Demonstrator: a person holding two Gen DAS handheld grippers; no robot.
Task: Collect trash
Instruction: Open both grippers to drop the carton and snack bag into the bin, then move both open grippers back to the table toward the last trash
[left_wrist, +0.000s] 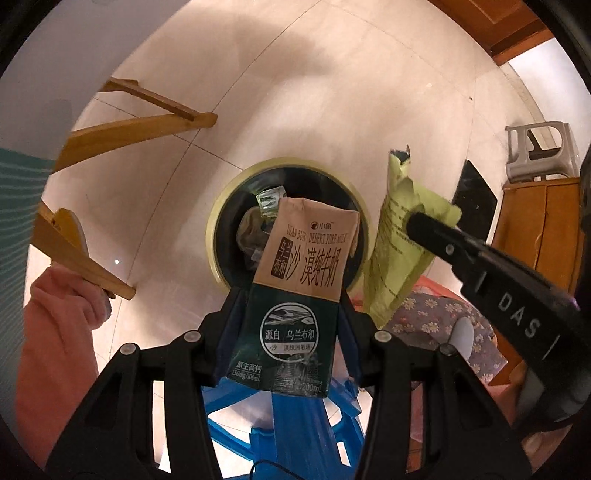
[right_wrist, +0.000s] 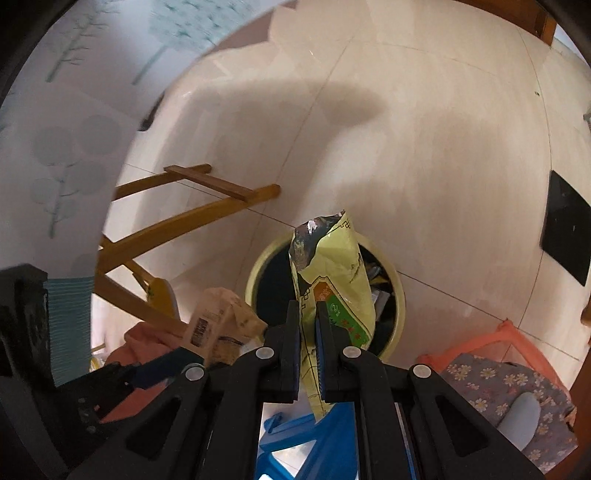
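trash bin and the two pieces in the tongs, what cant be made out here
- Trash bin floor and most contents: left wrist view, blocked by the milk carton; right wrist view, by the snack bag.
- Carton's bottom end: left wrist view, hidden behind the left tongs.
- Bag's lower end: right wrist view, it runs down behind the right tongs.
- Bag's print: too small and creased to read in either view.

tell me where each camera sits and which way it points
Left wrist: on the left tool, aimed down at the trash bin; milk carton clamped, right tool and pink sleeve showing.
Right wrist: on the right tool, aimed down at the same bin; green snack bag clamped, left tool at lower left.
Shared: bin, both items, blue stool, wooden legs.
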